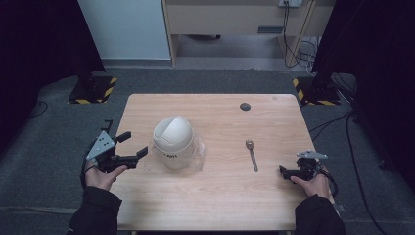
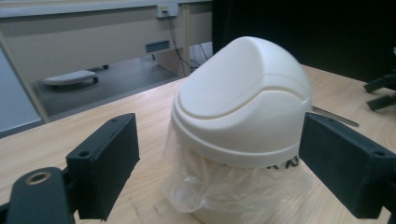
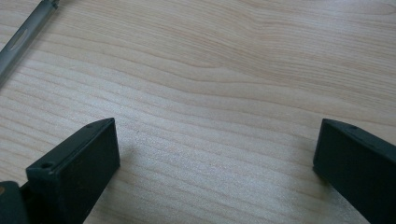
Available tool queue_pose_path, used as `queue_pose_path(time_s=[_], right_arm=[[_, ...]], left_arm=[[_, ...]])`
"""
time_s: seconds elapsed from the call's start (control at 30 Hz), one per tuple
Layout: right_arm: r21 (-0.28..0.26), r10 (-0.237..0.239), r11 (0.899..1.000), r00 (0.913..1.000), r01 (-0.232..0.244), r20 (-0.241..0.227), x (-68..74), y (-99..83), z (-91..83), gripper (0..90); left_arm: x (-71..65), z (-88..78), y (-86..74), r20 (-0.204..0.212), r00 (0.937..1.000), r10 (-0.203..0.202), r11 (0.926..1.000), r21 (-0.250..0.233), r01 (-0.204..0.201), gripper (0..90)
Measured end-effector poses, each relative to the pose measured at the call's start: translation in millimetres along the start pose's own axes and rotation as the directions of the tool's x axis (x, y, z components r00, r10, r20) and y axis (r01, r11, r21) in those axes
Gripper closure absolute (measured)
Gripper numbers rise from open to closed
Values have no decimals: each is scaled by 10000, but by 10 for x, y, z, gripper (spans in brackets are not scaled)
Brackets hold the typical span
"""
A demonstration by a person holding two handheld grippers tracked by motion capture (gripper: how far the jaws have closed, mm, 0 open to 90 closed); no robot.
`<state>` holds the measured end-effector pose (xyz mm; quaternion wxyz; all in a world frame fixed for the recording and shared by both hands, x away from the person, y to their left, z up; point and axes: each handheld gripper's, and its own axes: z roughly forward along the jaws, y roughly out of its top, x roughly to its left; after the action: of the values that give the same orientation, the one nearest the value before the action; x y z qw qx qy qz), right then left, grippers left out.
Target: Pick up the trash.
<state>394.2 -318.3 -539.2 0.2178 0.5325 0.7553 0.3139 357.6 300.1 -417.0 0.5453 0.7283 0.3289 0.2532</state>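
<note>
A small cream bin with a domed swing lid (image 1: pixel 172 142) stands on the left half of the wooden table (image 1: pixel 220 196), roughly midway between the far and near edges. A clear plastic liner (image 1: pixel 198 156) is tucked under the lid and hangs loosely around the body, spreading out onto the tabletop on the bin's right side. In the left gripper view the same bin (image 2: pixel 243 102) sits straight ahead, the crumpled liner (image 2: pixel 219 186) bunched below the lid's rim, and some dark print on the body is too hidden to read.

The left gripper (image 1: pixel 131 145) is held at the table's left edge, just beside the bin and not touching it. Its jaws are spread wide, pointing toward the bin, which lies beyond their tips rather than between them.

A metal spoon (image 1: pixel 251 154) lies on the right half of the table, bowl toward the far edge, well apart from the bin. The right gripper (image 1: pixel 284 171) rests near the right edge, beside the spoon's handle end; its jaws are spread over bare wood, and the spoon handle (image 3: pixel 21 39) crosses the upper left corner of its view.

A small dark round disc (image 1: pixel 245 106) lies near the far edge.
</note>
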Motion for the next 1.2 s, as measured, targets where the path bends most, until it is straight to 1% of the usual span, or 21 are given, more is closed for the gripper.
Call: queue_pose_path(time_s=[0.1, 0.27, 0.47, 0.53, 0.6, 0.7, 0.8, 0.9, 1.07, 1.2], right_arm=[[14, 1, 10000, 10000, -1, -19, 3, 0, -1, 7], [-4, 14, 10000, 10000, -14, -33, 11, 1, 1, 7], [1, -23, 10000, 10000, 23, -46, 16, 1, 1, 7], [3, -23, 10000, 10000, 23, -53, 16, 1, 1, 7], [2, -23, 10000, 10000, 23, -48, 16, 1, 1, 7], [2, -21, 10000, 10000, 21, -48, 16, 1, 1, 7], [3, -21, 10000, 10000, 21, -48, 16, 1, 1, 7], [2, -24, 10000, 10000, 24, -46, 16, 1, 1, 7], [3, -24, 10000, 10000, 24, -52, 16, 1, 1, 7], [2, -21, 10000, 10000, 21, -47, 16, 1, 1, 7]], left_arm=[[-37, 52, 49, 202, 9996, 172, 9998, 86, -174, 116], [-71, 163, 100, 487, 9987, 177, 9995, 244, -189, 112], [-137, 334, 155, 868, 9955, 375, 9975, 571, -425, 103], [-159, 395, 175, 974, 9945, 392, 9973, 573, -449, 104], [-174, 454, 189, 1047, 9938, 379, 9972, 607, -445, 104], [-203, 537, 213, 1098, 9923, 566, 9951, 745, -650, 104], [-228, 617, 220, 1180, 9910, 627, 9924, 981, -744, 103], [-250, 684, 209, 1200, 9908, 619, 9901, 1179, -761, 91], [-267, 748, 184, 1324, 9901, 476, 9870, 1462, -670, 96], [-295, 798, 166, 1505, 9876, 442, 9832, 1688, -697, 96]])
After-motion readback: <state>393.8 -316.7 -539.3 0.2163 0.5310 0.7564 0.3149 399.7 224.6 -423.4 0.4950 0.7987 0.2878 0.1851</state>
